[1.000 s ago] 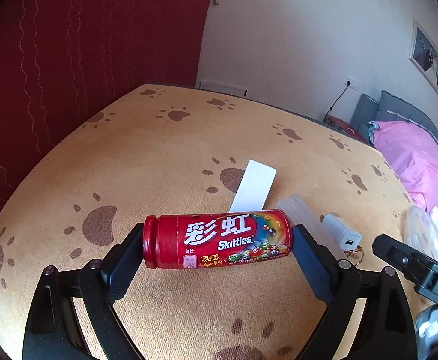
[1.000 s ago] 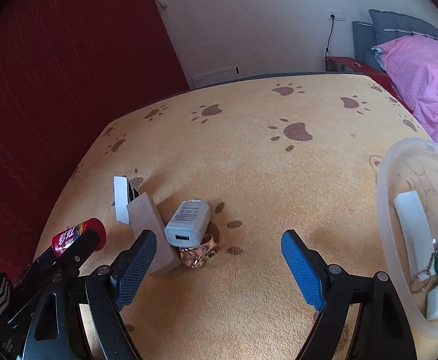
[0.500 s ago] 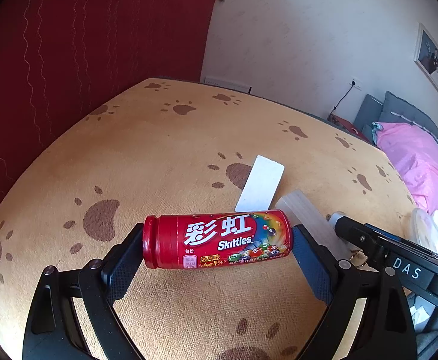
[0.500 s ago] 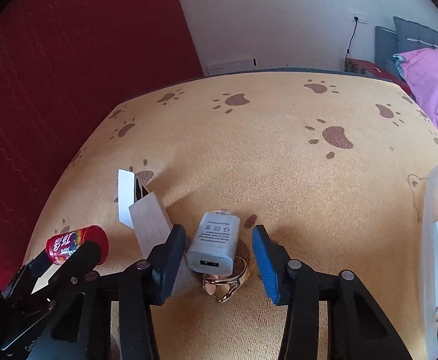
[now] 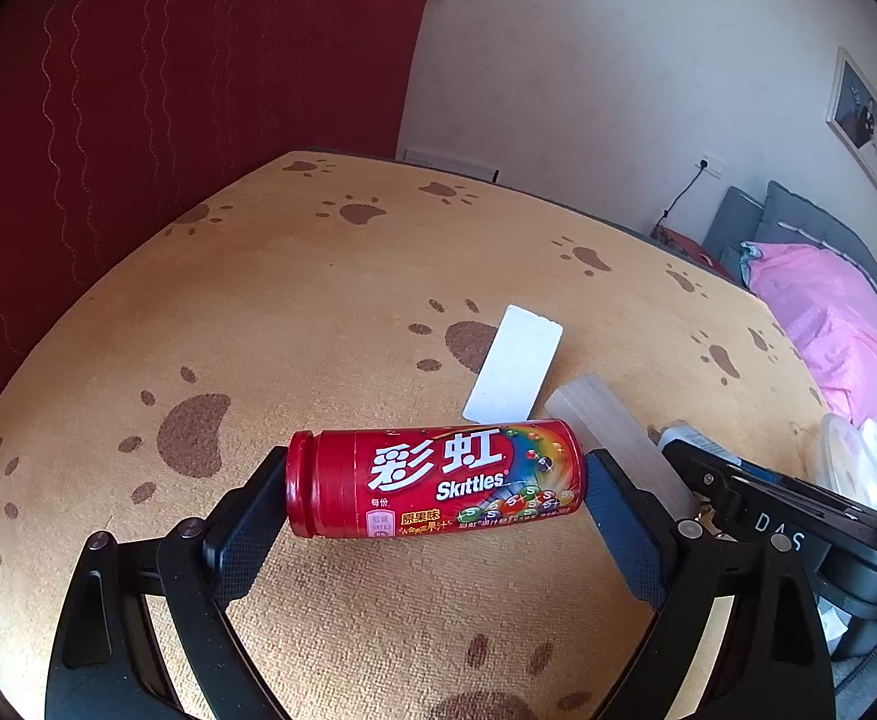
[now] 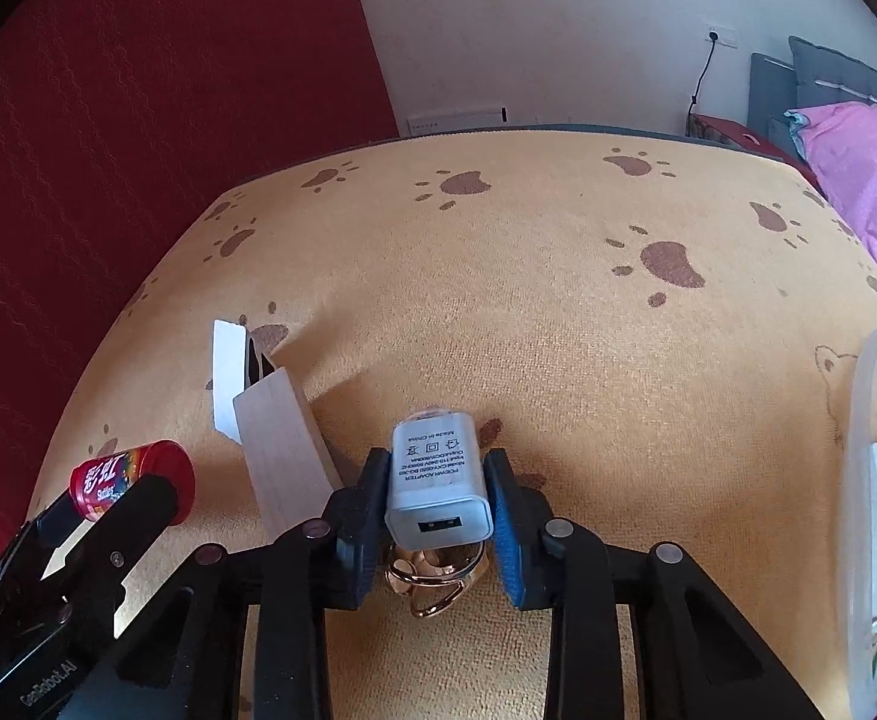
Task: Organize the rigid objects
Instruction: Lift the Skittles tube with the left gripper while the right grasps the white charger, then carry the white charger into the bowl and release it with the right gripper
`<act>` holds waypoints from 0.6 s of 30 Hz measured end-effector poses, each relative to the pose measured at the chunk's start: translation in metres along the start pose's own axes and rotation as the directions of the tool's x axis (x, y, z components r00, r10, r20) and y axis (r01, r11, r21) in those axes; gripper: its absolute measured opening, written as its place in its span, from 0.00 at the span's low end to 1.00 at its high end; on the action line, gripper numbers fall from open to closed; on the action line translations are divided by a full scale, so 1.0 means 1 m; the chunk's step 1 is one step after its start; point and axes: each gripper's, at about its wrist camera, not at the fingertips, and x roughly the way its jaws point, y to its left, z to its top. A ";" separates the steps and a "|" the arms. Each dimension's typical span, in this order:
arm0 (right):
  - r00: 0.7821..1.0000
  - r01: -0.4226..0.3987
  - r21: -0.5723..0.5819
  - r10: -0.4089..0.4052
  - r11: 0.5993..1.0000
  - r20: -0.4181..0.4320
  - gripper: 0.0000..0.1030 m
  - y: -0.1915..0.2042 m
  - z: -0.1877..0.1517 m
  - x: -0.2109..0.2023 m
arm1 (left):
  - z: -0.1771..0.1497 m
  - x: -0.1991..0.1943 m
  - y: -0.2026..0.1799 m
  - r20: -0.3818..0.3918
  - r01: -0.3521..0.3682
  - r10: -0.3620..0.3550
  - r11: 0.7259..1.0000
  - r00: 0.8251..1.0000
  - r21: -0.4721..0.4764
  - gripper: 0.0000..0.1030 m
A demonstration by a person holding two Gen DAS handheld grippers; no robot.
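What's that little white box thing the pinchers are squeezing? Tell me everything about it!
It's a white power adapter, a small, smooth, plastic-looking block with rounded corners. Grey print covers its top, and a USB socket faces the camera. The right gripper is closing on its two sides. It sits over a gold ring-shaped trinket on the paw-print cloth.

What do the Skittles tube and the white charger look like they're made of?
Skittles tube: likely plastic, with a glossy printed red wrap that catches highlights and a ridged cap. Power adapter: smooth, semi-matte white moulded plastic with rounded edges and printed grey text.
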 end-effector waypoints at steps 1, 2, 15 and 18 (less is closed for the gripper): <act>1.000 0.002 0.000 -0.002 1.000 0.002 0.33 -0.001 -0.001 -0.001 | 0.000 0.000 0.000 0.000 0.001 -0.001 1.000 1.000 0.000 0.91; 1.000 0.003 0.003 -0.004 1.000 0.003 0.33 -0.002 -0.002 -0.003 | 0.000 0.000 0.000 -0.001 0.001 -0.001 1.000 1.000 -0.001 0.91; 0.996 0.035 0.094 -0.042 0.995 0.083 0.33 -0.032 -0.012 -0.046 | 0.000 -0.007 -0.003 0.010 0.033 -0.034 0.999 0.999 0.009 0.91; 0.993 0.059 0.113 -0.070 0.992 0.098 0.33 -0.042 -0.016 -0.057 | 0.000 -0.008 -0.005 0.013 0.045 -0.045 0.999 0.999 0.014 0.91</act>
